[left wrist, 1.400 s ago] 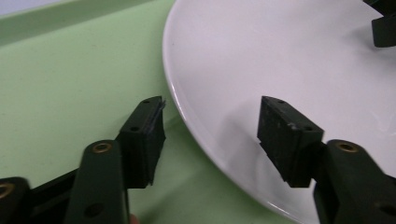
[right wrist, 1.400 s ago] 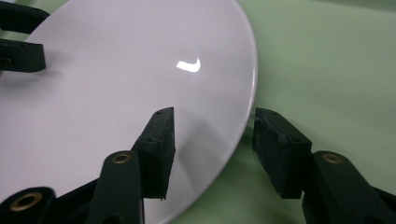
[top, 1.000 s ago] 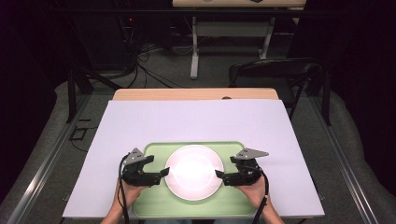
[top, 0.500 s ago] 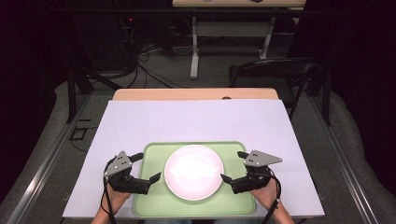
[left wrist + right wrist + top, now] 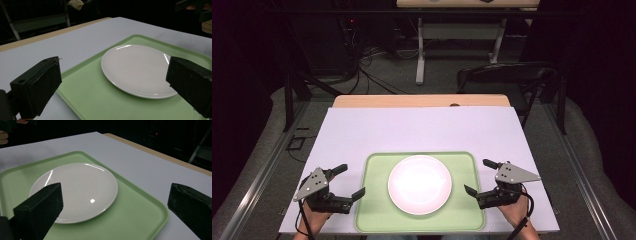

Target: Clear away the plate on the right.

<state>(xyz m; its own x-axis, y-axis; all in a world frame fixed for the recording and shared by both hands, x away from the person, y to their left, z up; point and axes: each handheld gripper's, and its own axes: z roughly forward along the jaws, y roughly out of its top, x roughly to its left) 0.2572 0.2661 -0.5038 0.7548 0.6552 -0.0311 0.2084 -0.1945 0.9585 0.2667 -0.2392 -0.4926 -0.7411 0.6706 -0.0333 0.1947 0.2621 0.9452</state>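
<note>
A white plate (image 5: 420, 184) lay empty in the middle of a pale green tray (image 5: 374, 215), and the tray sat at the 6 o'clock edge of the white-covered desk (image 5: 422, 127); a strip of bare wood showed along the desk's 12 o'clock edge. The left gripper (image 5: 348, 182) hovered at 9 o'clock of the tray, just beside its rim, held in a hand (image 5: 314, 215) that came in from below; its jaws were released, spread wide, clasping nothing, and its grey three-cornered plate faced up. The right gripper (image 5: 479, 176) stood at 3 o'clock of the tray, likewise just beside the rim, its jaws also spread wide and empty. In the left gripper view the plate (image 5: 136, 68) and the tray (image 5: 95, 100) lay between and beyond the two black jaws; in the right gripper view the plate (image 5: 77, 188) sat on the tray (image 5: 135, 217) toward 10 o'clock, apart from both jaws.
</note>
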